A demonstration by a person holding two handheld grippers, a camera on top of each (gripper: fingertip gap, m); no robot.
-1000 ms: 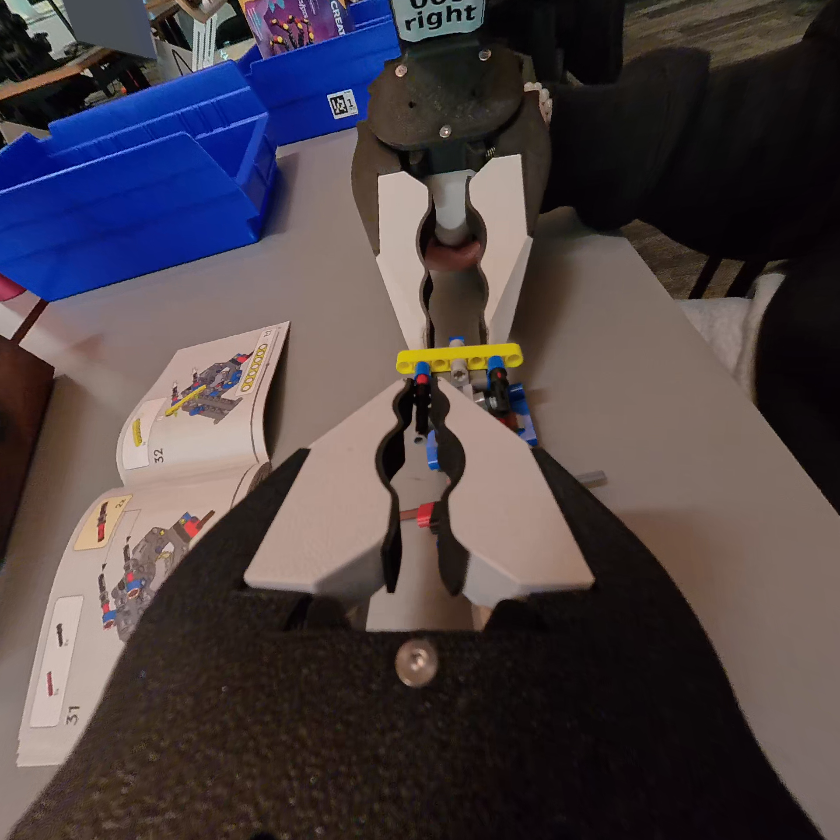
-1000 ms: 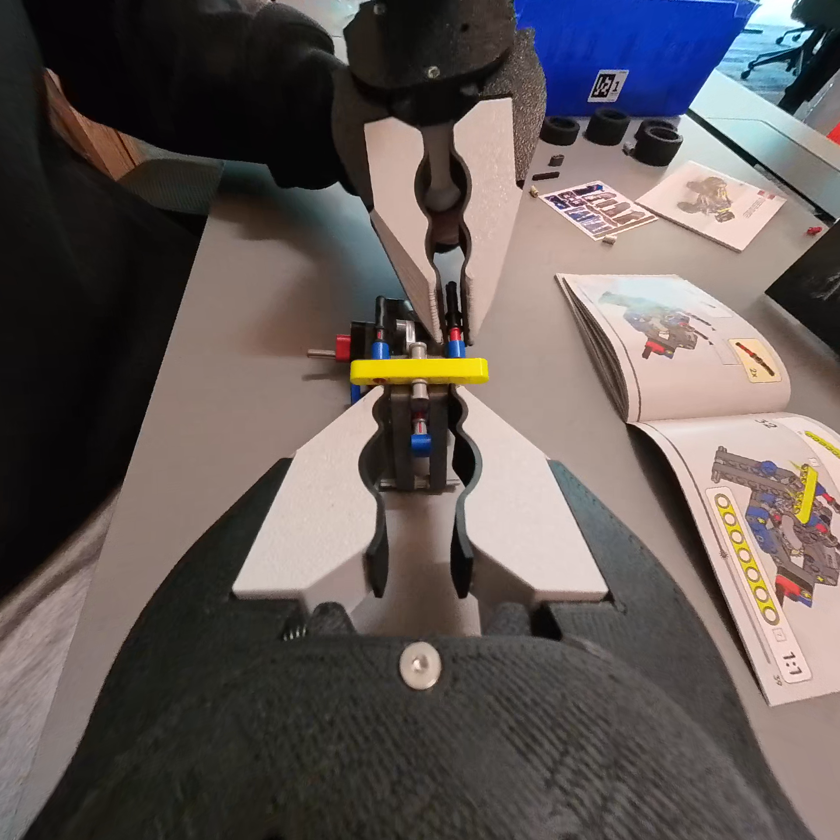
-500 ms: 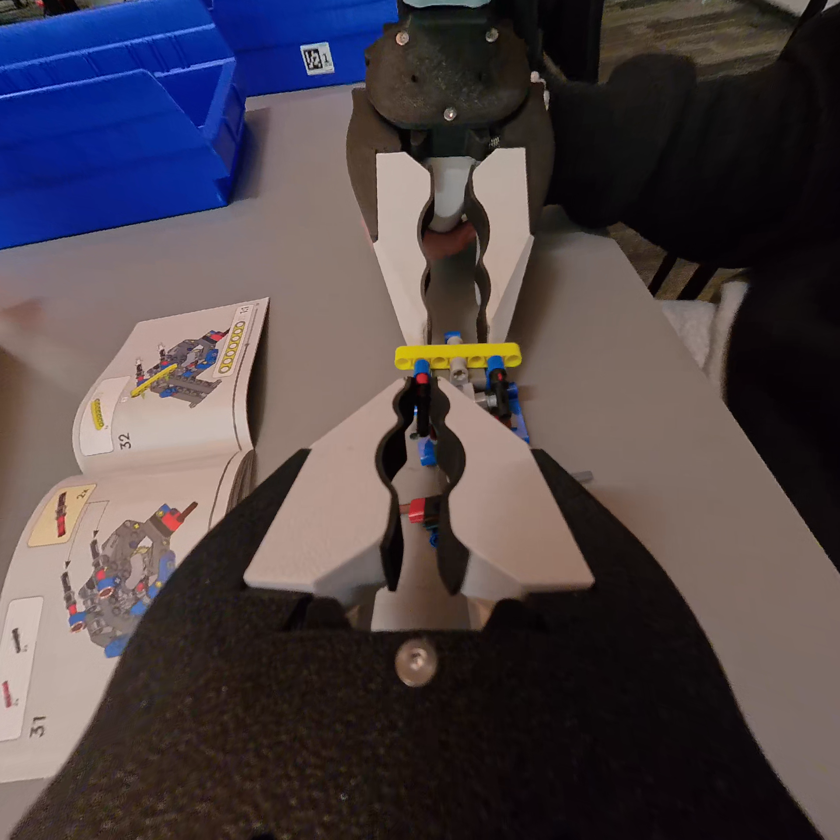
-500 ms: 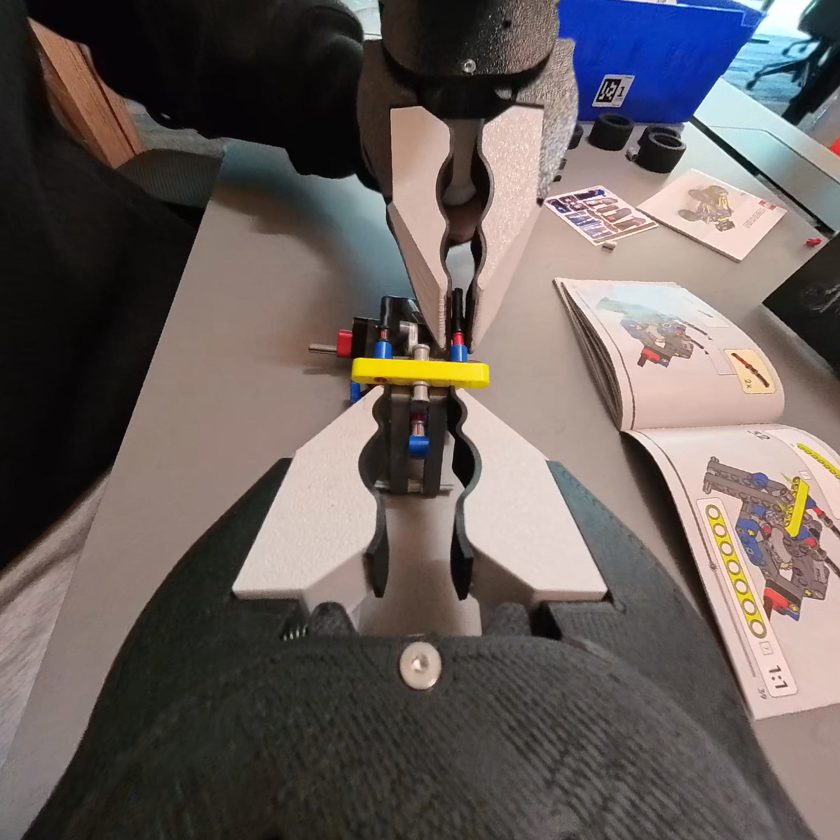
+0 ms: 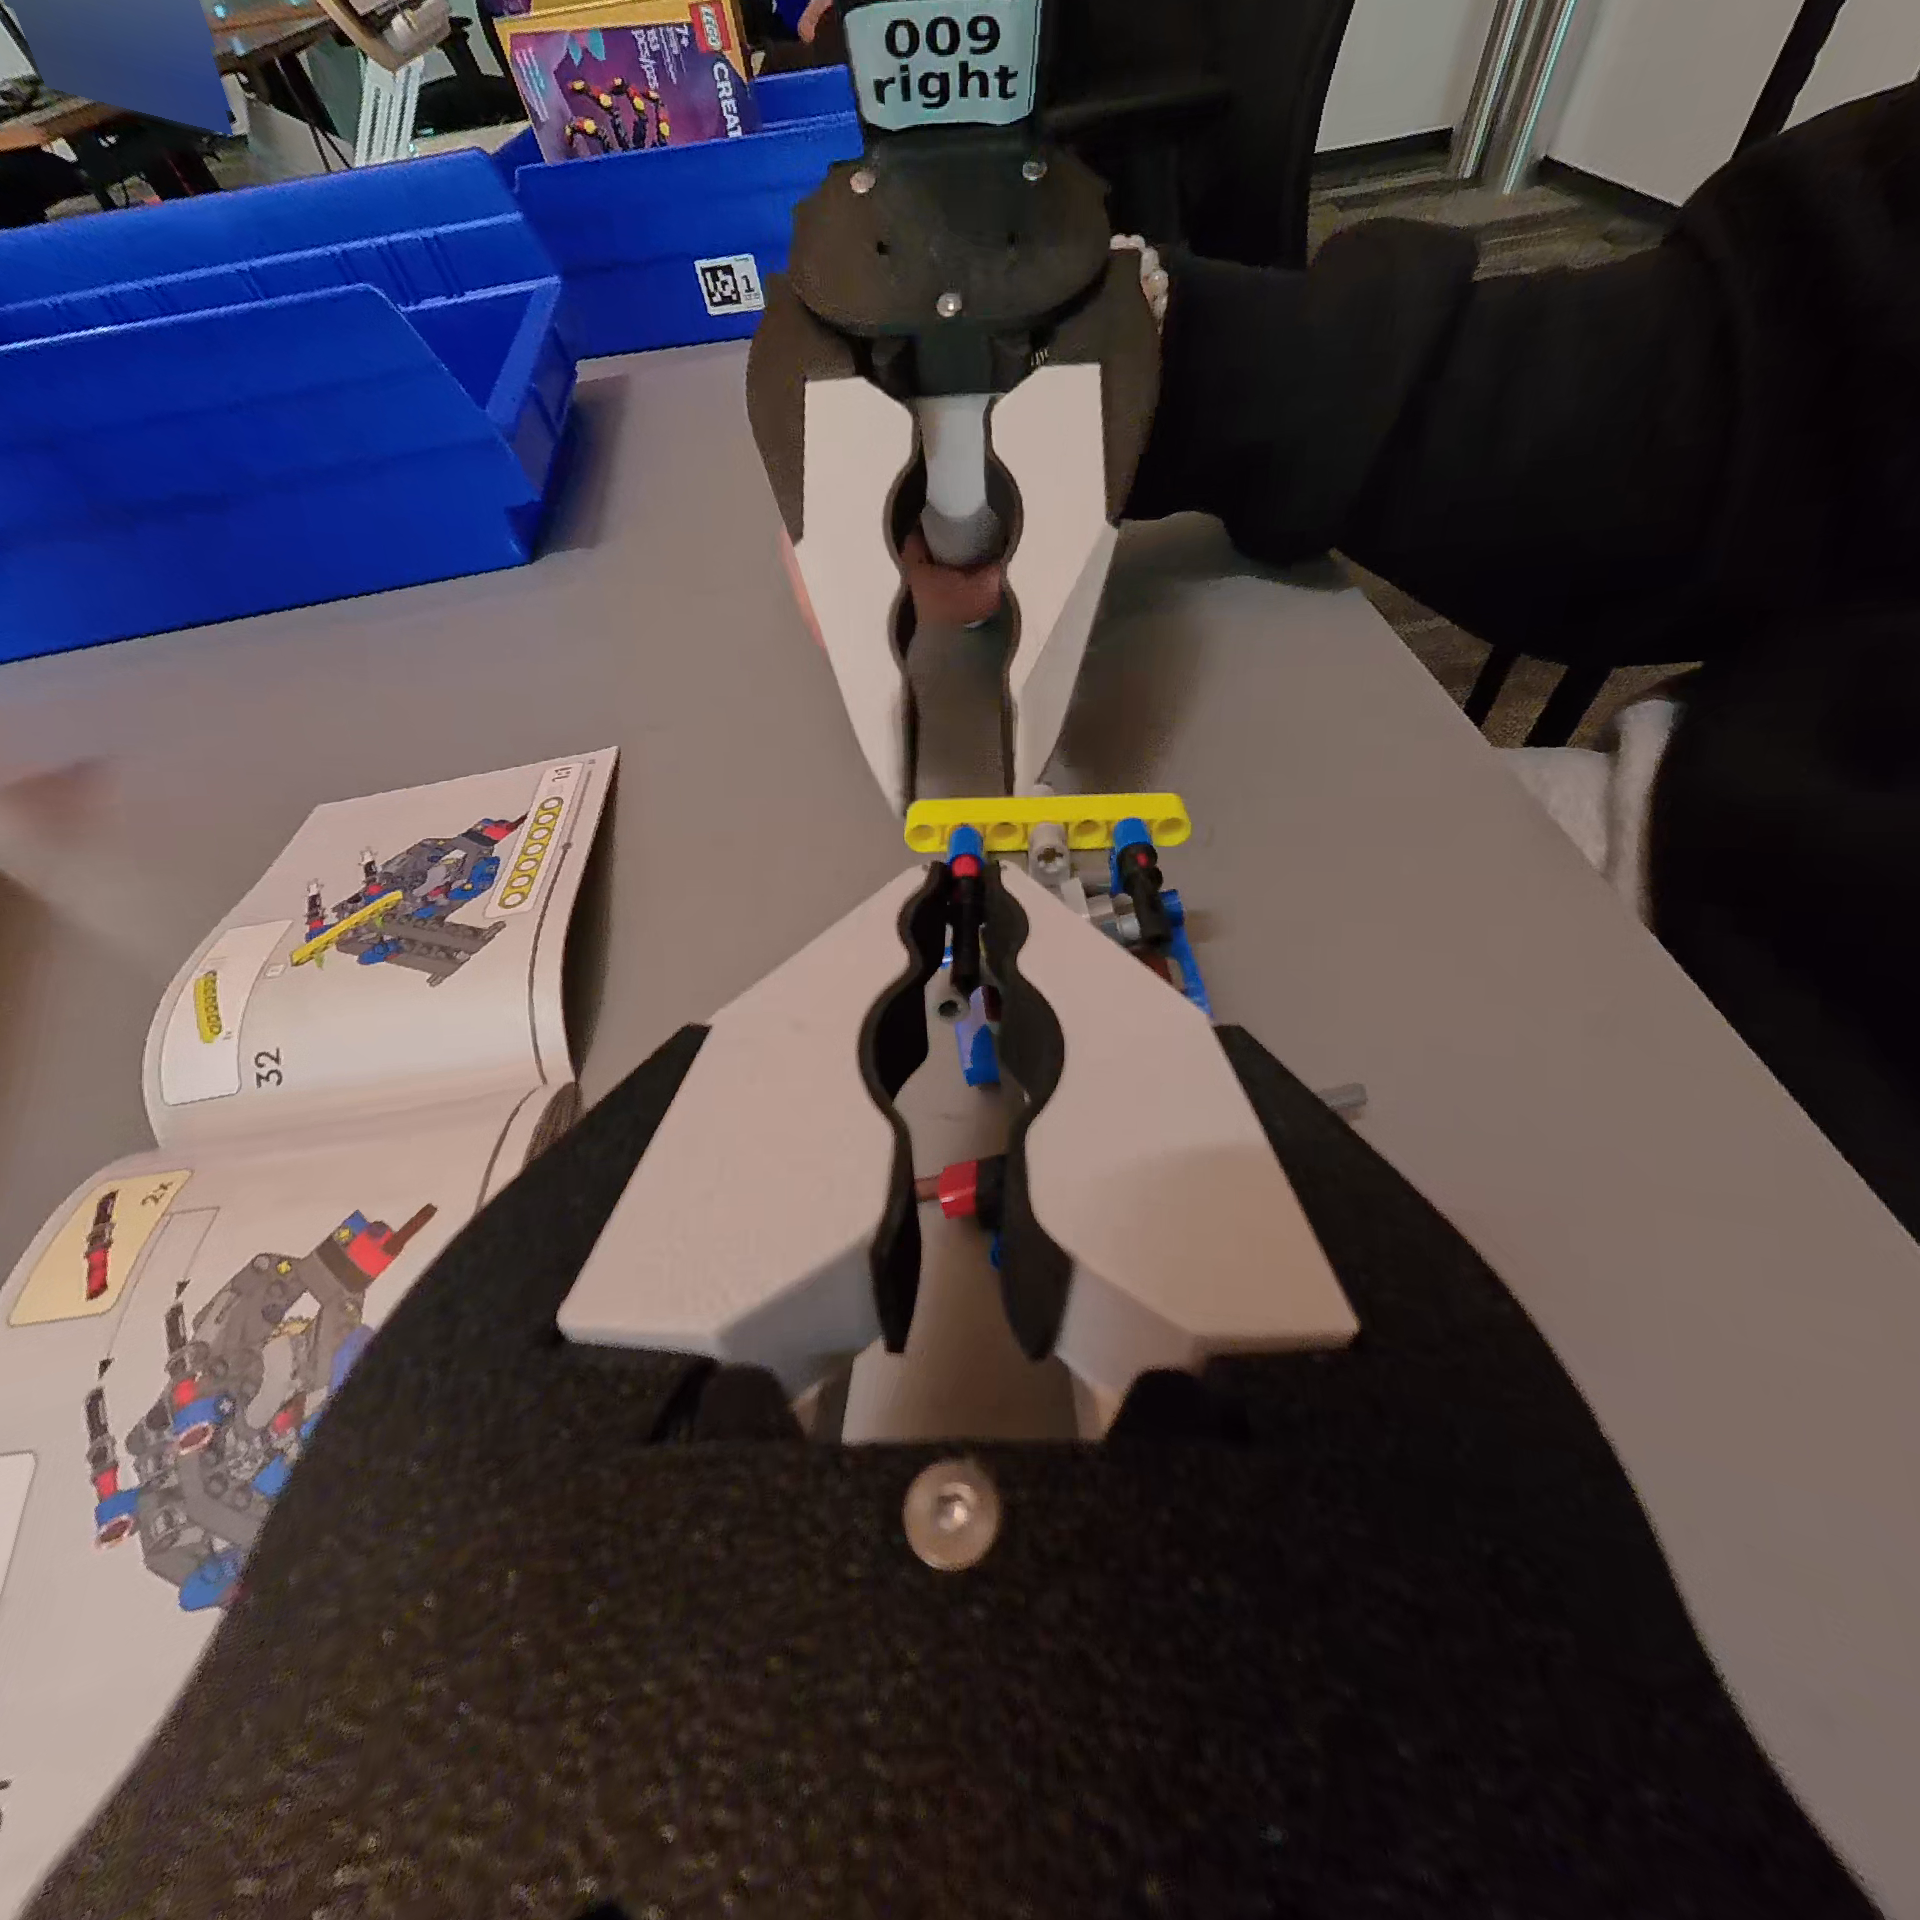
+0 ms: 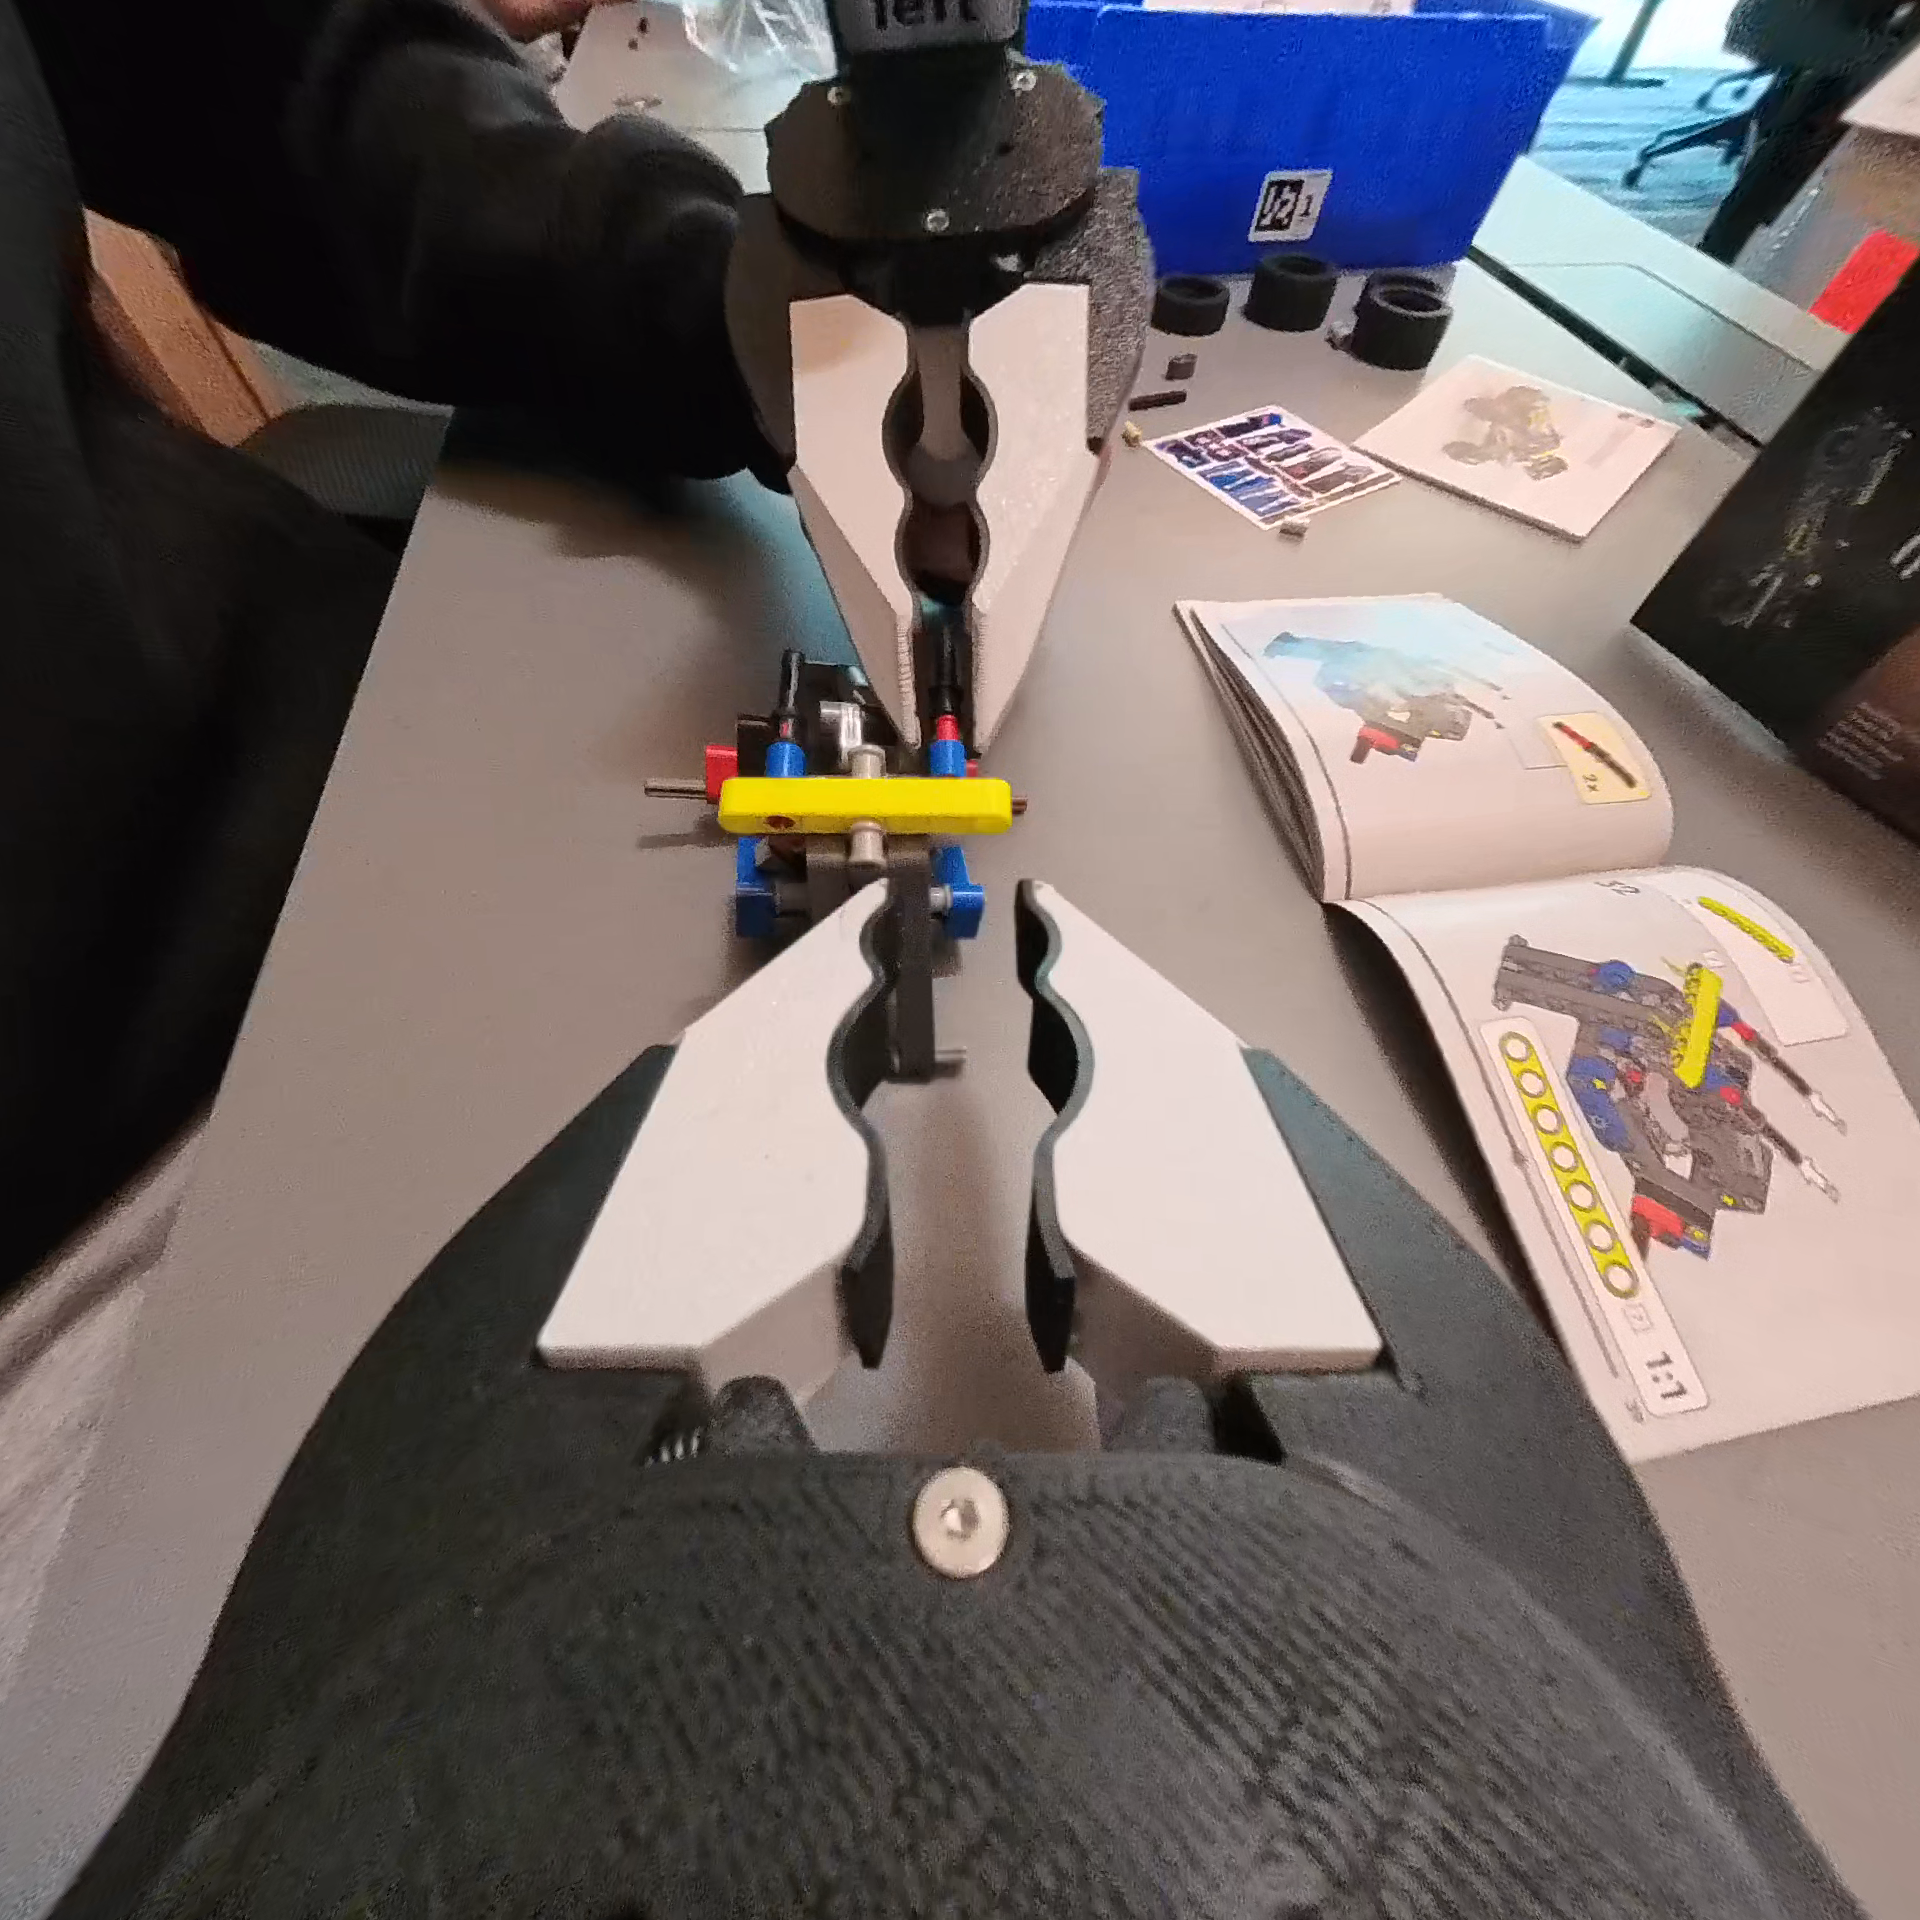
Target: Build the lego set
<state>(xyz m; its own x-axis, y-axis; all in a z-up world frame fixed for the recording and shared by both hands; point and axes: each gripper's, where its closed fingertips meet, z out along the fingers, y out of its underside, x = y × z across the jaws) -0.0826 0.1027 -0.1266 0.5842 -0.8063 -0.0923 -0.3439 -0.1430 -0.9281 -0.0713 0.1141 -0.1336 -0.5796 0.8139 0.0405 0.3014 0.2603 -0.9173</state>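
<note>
A small brick model with a yellow beam (image 5: 1044, 826) across its top stands on the grey table (image 5: 675, 644). My left gripper (image 5: 966, 883) is shut on a thin black pin (image 5: 966, 920) with a red and blue end that sits in the yellow beam. The right wrist view shows the same grasp (image 6: 940, 727) on the pin (image 6: 943, 675) behind the yellow beam (image 6: 862, 810). My right gripper (image 6: 951, 899) is open. The model's dark grey beam (image 6: 914, 977) stands between its fingers close to the left one, with a clear gap to the right one. It faces me in the left wrist view (image 5: 961, 779).
An open instruction booklet (image 5: 395, 935) (image 6: 1455, 748) lies beside the model. Blue bins (image 5: 260, 416) (image 6: 1299, 125) stand at the back. Black tyres (image 6: 1288, 291), a sticker sheet (image 6: 1268, 468), a leaflet (image 6: 1517, 447) and a black box (image 6: 1818, 582) lie farther off. Black sleeves (image 5: 1558, 416) reach in. Left and right tips are no more than a few centimetres apart.
My right gripper has let go of the model's dark grey frame and drawn back a little. My left gripper stays shut on the black pin.
</note>
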